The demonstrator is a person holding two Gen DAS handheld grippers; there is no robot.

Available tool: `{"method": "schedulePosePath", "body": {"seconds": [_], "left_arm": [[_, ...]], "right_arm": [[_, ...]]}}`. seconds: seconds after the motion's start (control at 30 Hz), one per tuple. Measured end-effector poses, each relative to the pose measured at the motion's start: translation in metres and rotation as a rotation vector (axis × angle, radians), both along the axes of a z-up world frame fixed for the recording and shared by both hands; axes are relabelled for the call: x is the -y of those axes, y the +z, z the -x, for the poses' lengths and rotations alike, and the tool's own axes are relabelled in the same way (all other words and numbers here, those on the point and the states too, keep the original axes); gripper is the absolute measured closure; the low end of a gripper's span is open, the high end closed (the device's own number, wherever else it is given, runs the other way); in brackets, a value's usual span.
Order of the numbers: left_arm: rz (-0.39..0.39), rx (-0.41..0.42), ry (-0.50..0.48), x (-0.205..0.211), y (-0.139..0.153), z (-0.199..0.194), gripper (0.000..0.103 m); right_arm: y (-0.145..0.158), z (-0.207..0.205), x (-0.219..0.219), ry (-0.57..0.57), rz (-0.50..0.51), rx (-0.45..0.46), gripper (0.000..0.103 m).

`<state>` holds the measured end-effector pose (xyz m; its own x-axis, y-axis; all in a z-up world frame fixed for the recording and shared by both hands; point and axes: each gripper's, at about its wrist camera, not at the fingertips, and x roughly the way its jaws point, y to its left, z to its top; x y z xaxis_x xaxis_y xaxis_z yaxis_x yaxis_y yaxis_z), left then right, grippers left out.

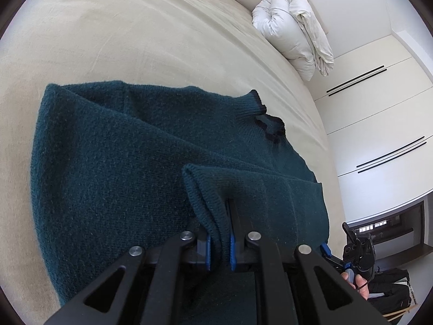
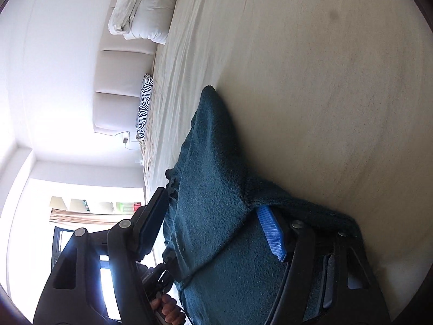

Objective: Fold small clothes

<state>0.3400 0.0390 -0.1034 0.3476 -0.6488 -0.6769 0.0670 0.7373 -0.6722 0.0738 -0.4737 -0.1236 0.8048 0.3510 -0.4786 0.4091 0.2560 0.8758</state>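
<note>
A dark teal knitted sweater lies partly folded on the beige bed, its collar at the far right. My left gripper is shut on a ribbed edge of the sweater, which is bunched between the blue pads. In the right wrist view the sweater drapes between the spread fingers of my right gripper. Its jaws stand wide apart, one blue pad lying against the cloth. The right gripper also shows at the left wrist view's lower right.
A rolled white duvet lies at the far end of the bed, also seen in the right wrist view. A zebra-print pillow rests by the padded headboard. White wardrobe doors stand beside the bed.
</note>
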Motion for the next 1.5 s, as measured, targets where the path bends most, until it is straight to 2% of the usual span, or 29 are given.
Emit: {"method": "schedulePosePath", "body": {"seconds": [0.1,0.23,0.3,0.43,0.53,0.7,0.83,0.9,1.0,1.17,1.2,1.3,1.37,1.4,1.43,1.5], "left_arm": [[-0.003,0.009,-0.017,-0.001,0.001,0.001,0.091],[-0.024,0.026,-0.026,0.001,0.003,0.002,0.09],[-0.016,0.024,-0.022,0.0,0.0,0.002,0.09],[0.006,0.025,-0.02,-0.002,-0.006,0.002,0.089],[0.033,0.025,-0.031,-0.006,-0.01,0.0,0.089],[0.106,0.016,-0.039,-0.016,-0.02,-0.004,0.089],[0.12,0.021,-0.037,-0.016,-0.021,-0.005,0.089],[0.124,0.023,-0.035,-0.016,-0.021,-0.006,0.089],[0.134,0.025,-0.036,-0.019,-0.021,-0.006,0.089],[0.145,0.017,-0.037,-0.021,-0.017,-0.004,0.088],[0.144,0.016,-0.033,-0.023,-0.014,-0.001,0.085],[0.143,0.04,-0.013,-0.033,0.0,0.012,0.054],[0.083,0.052,0.014,-0.042,0.013,0.026,0.047],[0.032,0.058,0.033,-0.046,0.02,0.036,0.038],[-0.007,0.075,0.052,-0.052,0.028,0.049,0.034],[-0.044,0.111,0.054,-0.06,0.041,0.08,0.033]], "right_arm": [[0.02,0.012,-0.007,0.05,0.041,-0.028,0.037],[0.052,0.021,-0.004,0.079,0.091,0.039,0.036],[0.055,0.01,0.004,0.094,0.097,0.049,0.036],[0.037,-0.032,0.012,0.179,0.026,0.045,0.036],[0.009,-0.064,0.018,0.215,-0.011,-0.026,0.036],[0.003,-0.096,0.046,0.175,-0.049,0.02,0.037],[-0.001,-0.116,0.064,0.157,-0.064,0.029,0.037],[-0.005,-0.115,0.067,0.147,-0.084,0.028,0.037],[0.0,-0.103,0.057,0.185,-0.052,0.036,0.037],[0.002,-0.061,0.03,0.276,-0.032,0.044,0.037],[0.005,-0.05,0.025,0.29,-0.02,0.042,0.037],[0.018,-0.014,0.018,0.289,0.015,0.045,0.037],[0.027,0.013,0.014,0.28,0.04,0.043,0.036],[0.031,0.028,0.013,0.273,0.051,0.045,0.036],[0.035,0.045,0.01,0.266,0.065,0.051,0.036],[0.046,0.08,0.005,0.256,0.102,0.063,0.036]]}}
